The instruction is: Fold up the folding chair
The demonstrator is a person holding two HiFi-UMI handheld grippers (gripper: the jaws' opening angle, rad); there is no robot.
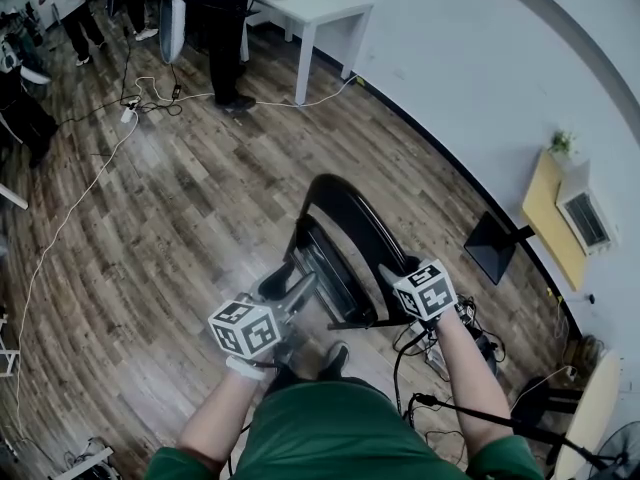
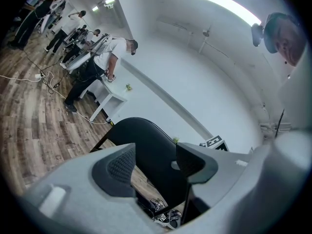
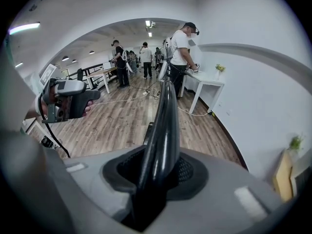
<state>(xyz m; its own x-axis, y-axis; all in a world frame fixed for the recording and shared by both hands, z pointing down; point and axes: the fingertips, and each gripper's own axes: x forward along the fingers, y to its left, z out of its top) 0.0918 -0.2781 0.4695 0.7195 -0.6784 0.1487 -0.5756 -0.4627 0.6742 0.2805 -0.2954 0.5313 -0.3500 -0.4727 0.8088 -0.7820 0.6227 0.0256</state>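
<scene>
The black folding chair (image 1: pixel 345 238) stands on the wood floor just in front of me, its seat close against the glossy backrest. My right gripper (image 1: pixel 395 273) is shut on the backrest's edge, and in the right gripper view its pads (image 3: pixel 187 172) pinch the black panel (image 3: pixel 165 111) edge-on. My left gripper (image 1: pixel 292 298) is at the chair's left side near the seat and stands open. In the left gripper view its pads (image 2: pixel 119 165) are apart with nothing pressed between them, and the chair back (image 2: pixel 146 140) shows beyond. The left gripper (image 3: pixel 68 101) also shows in the right gripper view.
A white wall curves close on the right, with a yellow board (image 1: pixel 550 218) and a dark stand (image 1: pixel 495 243) against it. Cables and a power strip (image 1: pixel 440 348) lie by my feet. Further off stand a white table (image 1: pixel 320 3), several people and floor cables (image 1: pixel 130 108).
</scene>
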